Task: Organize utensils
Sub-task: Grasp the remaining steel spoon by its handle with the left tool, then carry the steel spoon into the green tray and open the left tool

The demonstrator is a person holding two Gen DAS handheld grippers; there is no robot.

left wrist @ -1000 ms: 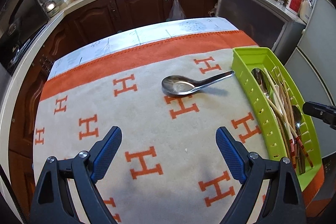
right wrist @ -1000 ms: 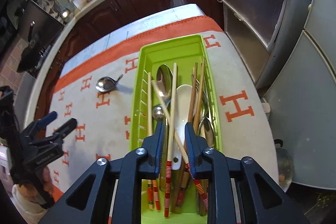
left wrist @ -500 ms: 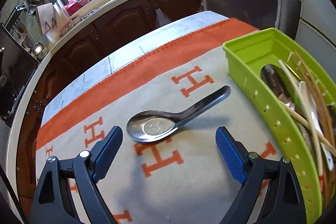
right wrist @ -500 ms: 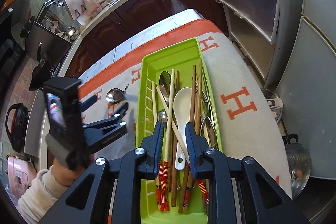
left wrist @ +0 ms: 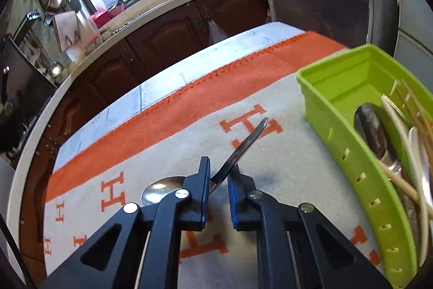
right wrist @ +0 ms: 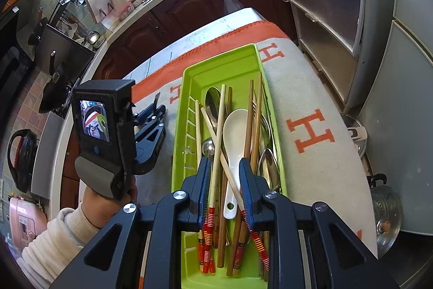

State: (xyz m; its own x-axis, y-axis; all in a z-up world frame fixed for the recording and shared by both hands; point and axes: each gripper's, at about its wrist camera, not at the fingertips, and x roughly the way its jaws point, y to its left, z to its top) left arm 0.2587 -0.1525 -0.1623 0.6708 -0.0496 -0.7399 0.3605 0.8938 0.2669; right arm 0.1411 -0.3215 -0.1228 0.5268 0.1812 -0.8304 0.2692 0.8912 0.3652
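Fingers (left wrist: 235, 188) pinching spoon (left wrist: 238, 151), bowl half hidden

Open blanket (left wrist: 284, 161) lies between the spoon (left wrist: 238, 151) and the green tray's (left wrist: 333, 123) near wall — crossed chopsticks (right wrist: 216, 142) crowd inside.

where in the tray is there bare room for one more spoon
Free: the tray's far end, bare floor beyond the utensil tips. Crowded: its middle and near end, with chopsticks, white spoon and metal spoons piled crossing. Left tongs hold the spoon.

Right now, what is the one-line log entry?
left gripper: shut on metal spoon | right gripper: part-open above green tray | spoon not yet in tray
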